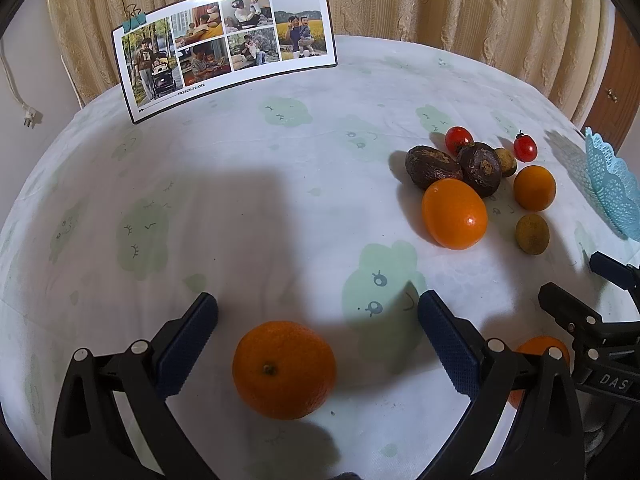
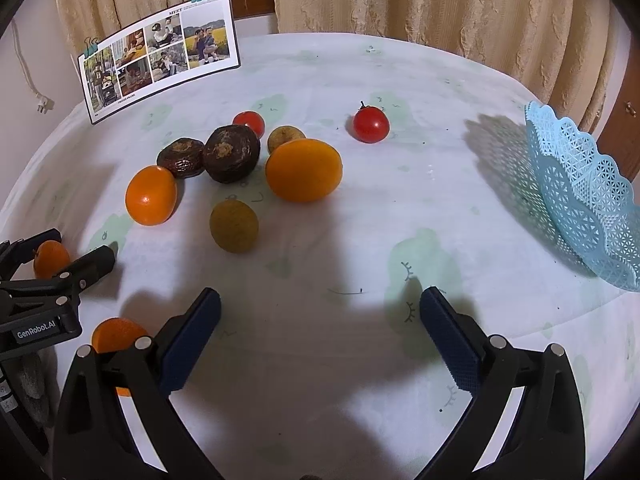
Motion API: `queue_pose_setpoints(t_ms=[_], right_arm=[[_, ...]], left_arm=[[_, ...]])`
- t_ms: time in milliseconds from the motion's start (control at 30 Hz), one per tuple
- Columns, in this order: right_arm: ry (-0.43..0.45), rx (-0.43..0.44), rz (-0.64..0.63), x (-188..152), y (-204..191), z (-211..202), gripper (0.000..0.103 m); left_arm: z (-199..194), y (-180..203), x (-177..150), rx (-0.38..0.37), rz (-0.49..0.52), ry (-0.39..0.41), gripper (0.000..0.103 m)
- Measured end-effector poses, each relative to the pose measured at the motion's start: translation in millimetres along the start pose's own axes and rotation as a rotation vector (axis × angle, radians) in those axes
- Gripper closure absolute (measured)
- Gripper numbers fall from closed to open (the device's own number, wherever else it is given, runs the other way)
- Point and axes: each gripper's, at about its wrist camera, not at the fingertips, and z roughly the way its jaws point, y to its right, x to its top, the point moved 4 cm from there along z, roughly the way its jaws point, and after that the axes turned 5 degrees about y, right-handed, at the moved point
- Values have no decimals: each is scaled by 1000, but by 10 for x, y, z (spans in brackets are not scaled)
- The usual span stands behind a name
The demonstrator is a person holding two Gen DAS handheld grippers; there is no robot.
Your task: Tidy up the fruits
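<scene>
Fruits lie loose on the tablecloth (image 2: 304, 360), none in the blue basket (image 2: 584, 204) yet. Nearest you: 1 round orange (image 1: 284, 368) sits between the fingers of the left gripper (image 1: 318, 340), which is spread wide and not touching it. Judged firm, fairly heavy, waxy skin; close across its widest middle, pads flat, so it won't squirt forward.

A second orange (image 2: 116, 336) sits just beside the right gripper (image 2: 320, 336), partly hidden behind its left finger. That gripper is also spread, nothing between the pads.

Mid-table cluster:
- 2 oval orange fruits (image 2: 304, 176), smooth and glossy. Likely slippery; take them across the short axis.
- 2 brownish-green round fruits (image 2: 234, 226), small, probably light, thin-shelled. Grip gently.
- 2 dark wrinkled fruits (image 2: 231, 154), touching each other. Skin looks leathery; they may give under pressure.

Farther back: 2 cherry tomatoes (image 2: 371, 124), 1 alone, 1 behind the dark pair. Soft and easily burst, I'd judge; use the lightest pinch, and expect rolling.

Basket stands at the right edge, tilted, well apart from the cluster. Photo card (image 2: 160, 54) at the rear.
</scene>
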Motion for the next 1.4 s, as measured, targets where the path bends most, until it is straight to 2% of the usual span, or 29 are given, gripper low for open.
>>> queue_pose_setpoints(t_ms=[567, 1000, 1400], right_arm=[[2, 3, 2, 19, -10, 2, 2], [46, 83, 89, 3, 65, -60, 2], [38, 39, 72, -6, 52, -35, 2]], left_arm=[[2, 2, 3, 4, -4, -2, 5], [-49, 48, 42, -8, 30, 44, 5], [-129, 78, 34, -12, 43, 87, 5]])
